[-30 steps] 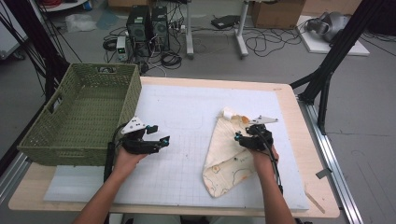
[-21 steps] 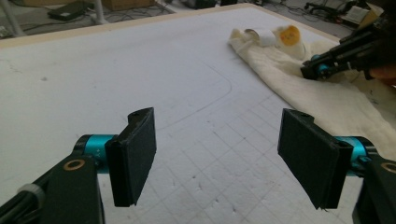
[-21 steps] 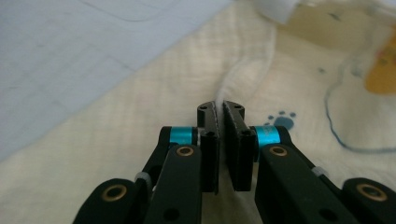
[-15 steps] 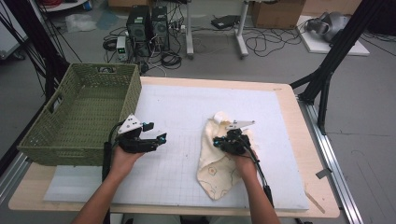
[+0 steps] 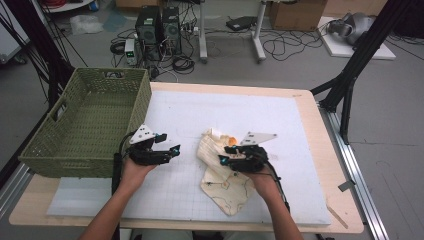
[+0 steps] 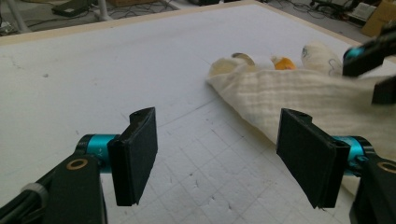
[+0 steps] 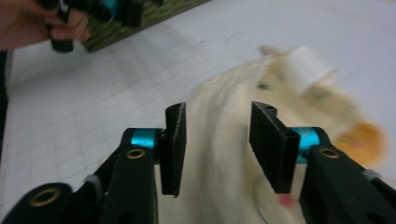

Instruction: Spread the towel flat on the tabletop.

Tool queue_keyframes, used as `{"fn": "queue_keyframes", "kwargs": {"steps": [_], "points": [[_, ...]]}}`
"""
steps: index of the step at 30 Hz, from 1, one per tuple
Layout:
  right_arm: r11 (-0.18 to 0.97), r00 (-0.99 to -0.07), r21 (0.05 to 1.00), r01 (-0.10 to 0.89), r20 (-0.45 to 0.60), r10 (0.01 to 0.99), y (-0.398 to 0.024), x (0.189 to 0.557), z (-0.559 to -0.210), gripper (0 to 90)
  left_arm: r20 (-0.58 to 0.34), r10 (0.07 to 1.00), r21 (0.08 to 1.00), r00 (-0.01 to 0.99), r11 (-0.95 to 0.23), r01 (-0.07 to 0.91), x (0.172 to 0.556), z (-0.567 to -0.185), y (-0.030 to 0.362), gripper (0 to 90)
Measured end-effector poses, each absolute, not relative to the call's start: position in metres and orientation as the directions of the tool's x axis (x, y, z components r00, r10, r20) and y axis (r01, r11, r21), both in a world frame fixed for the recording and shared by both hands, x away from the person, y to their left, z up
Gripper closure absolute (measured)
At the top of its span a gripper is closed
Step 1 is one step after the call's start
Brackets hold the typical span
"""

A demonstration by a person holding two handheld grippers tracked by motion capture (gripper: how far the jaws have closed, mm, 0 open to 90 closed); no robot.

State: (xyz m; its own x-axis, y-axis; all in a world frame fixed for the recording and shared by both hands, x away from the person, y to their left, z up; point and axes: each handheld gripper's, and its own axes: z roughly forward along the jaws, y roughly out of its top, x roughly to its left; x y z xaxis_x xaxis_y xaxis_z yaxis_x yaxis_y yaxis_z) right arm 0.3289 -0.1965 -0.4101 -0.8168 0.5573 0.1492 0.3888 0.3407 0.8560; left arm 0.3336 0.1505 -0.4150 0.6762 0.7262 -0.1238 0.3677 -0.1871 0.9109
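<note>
— High view: cloth point(image 5: 225, 172) flat on desk point(image 5: 310, 120), right of basket point(image 5: 85, 125).
— Right tool point(image 5: 223, 156)? Just reopened over cloth, gripping nothing.
— Left tool point(image 5: 169, 145)? Released, empty, beside cloth.

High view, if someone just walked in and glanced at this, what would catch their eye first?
Most likely the cream cloth, crumpled on the white mat near the front of the table, with the right gripper over it, jaws apart. Next, the big green woven basket at the table's left edge, with the left gripper held open beside it.
</note>
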Motion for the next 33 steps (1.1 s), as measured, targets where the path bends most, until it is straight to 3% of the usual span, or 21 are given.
{"fn": "queue_keyframes", "kwargs": {"steps": [5,11,18,27,33], "points": [[0.295,-0.720,0.872,0.390,0.089,0.689,-0.247,0.319,-0.402,51.4,-0.127,0.708,0.909,0.694,-0.197,0.368,0.336,-0.417,0.142,35.7],[0.307,-0.604,0.833,0.460,0.041,0.796,-0.289,0.309,-0.415,49.9,-0.164,0.669,0.911,0.724,-0.178,0.372,0.342,-0.416,0.117,39.4],[0.275,-0.552,0.828,0.489,0.050,0.832,-0.308,0.301,-0.431,49.1,-0.117,0.605,0.904,0.788,-0.263,0.336,0.348,-0.408,0.074,38.8],[0.251,-0.549,0.848,0.467,0.056,0.834,-0.312,0.299,-0.428,48.5,-0.127,0.511,0.876,0.850,-0.345,0.338,0.353,-0.415,0.027,35.2],[0.259,-0.562,0.849,0.461,0.053,0.825,-0.311,0.298,-0.427,48.1,-0.115,0.476,0.847,0.872,-0.412,0.336,0.353,-0.426,0.011,47.1]]}}
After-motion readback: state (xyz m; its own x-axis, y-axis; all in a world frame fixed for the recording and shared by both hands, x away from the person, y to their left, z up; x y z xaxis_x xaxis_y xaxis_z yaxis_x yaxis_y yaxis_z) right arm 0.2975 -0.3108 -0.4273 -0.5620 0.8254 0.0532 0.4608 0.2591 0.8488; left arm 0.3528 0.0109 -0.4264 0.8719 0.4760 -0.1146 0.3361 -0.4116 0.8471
